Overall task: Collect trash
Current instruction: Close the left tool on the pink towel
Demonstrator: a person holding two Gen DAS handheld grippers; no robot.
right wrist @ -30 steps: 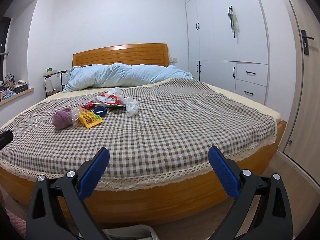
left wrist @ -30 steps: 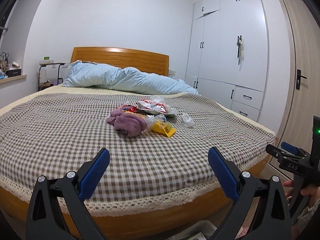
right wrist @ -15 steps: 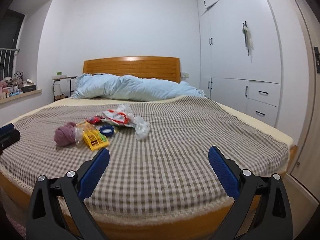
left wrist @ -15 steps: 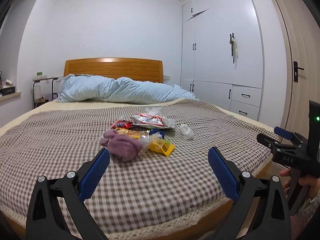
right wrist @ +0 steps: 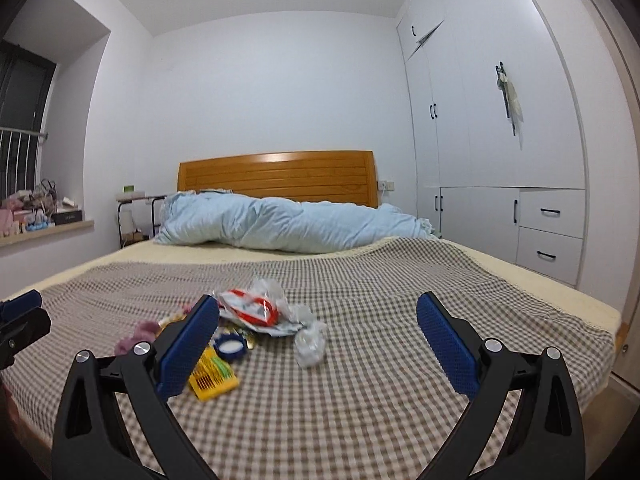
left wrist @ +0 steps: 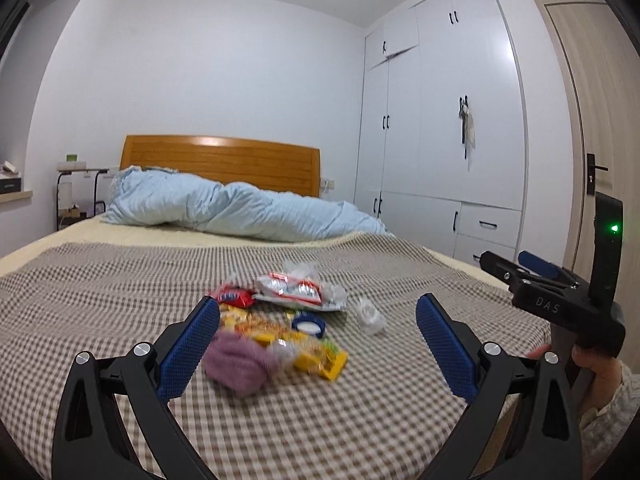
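While both tools are hovering over the checked bedspread, the left gripper is spreading its blue pads wide and gripping nothing, and the right gripper is likewise gaping, released and empty. In the left wrist view the trash is lying in a loose pile at about 12 o'clock from the gripper: a purple cloth bundle is sitting nearest, just beside the left pad, with a yellow wrapper touching it at 3 o'clock, a blue cap lying behind that, a red and silver packet resting at the far edge of the pile, and a crumpled clear plastic piece lying slightly apart at 2 o'clock. From the right wrist view the same pile is sitting at roughly 11 o'clock, partly hidden by the left pad, with the plastic piece being the closest to centre. A pale blue duvet is lying bunched against the wooden headboard, and a white wardrobe is standing at 3 o'clock. A person's hand is holding the right gripper's handle at the left view's edge.
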